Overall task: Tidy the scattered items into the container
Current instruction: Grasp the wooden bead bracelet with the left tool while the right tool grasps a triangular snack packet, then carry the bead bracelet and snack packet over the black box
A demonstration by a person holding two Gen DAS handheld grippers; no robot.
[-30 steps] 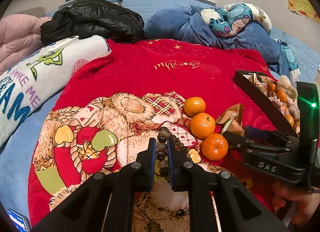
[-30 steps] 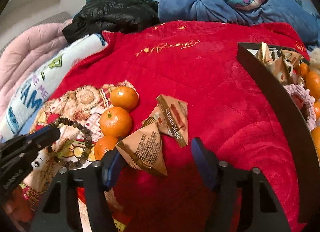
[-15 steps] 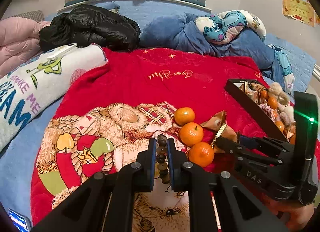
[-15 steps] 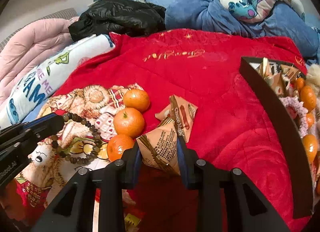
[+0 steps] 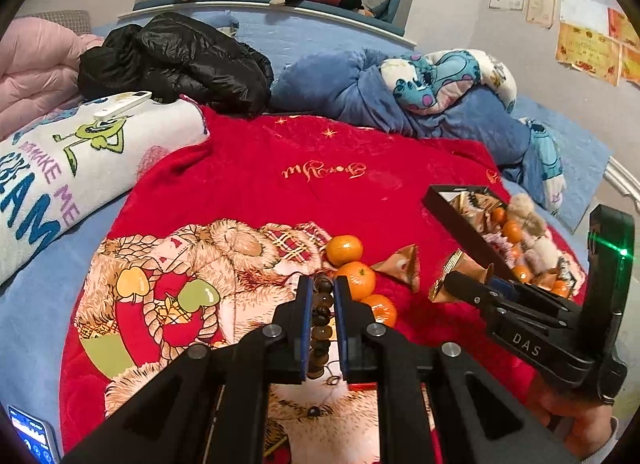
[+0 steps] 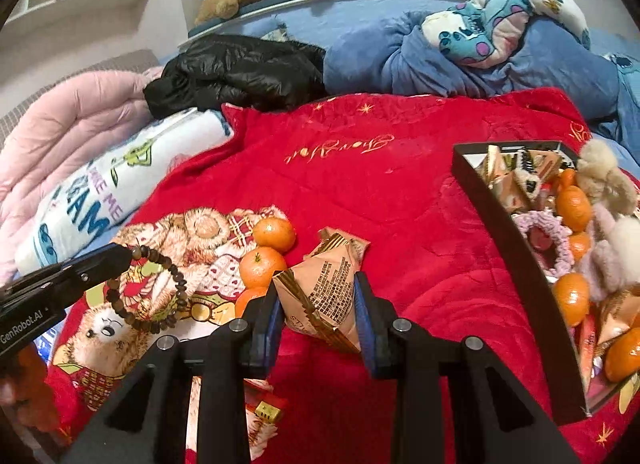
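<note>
Brown bead bracelet [image 6: 148,288], hanging in a loop off the red blanket. Tan triangle snack packet [image 6: 320,296], lifted and tilted. Second packet [image 5: 400,264] flat beside three oranges [image 5: 356,280] in a row. Black tray [image 6: 516,264] at right, full of oranges, packets, fluffy things.

Even, warm indoor light, fairly bright, with soft shadows only. Both views are sharp at centre, bowed strongly by the fisheye, and dark-vignetted at the corners. A green lamp [image 5: 622,252] flares on the right tool [image 5: 460,284].
</note>
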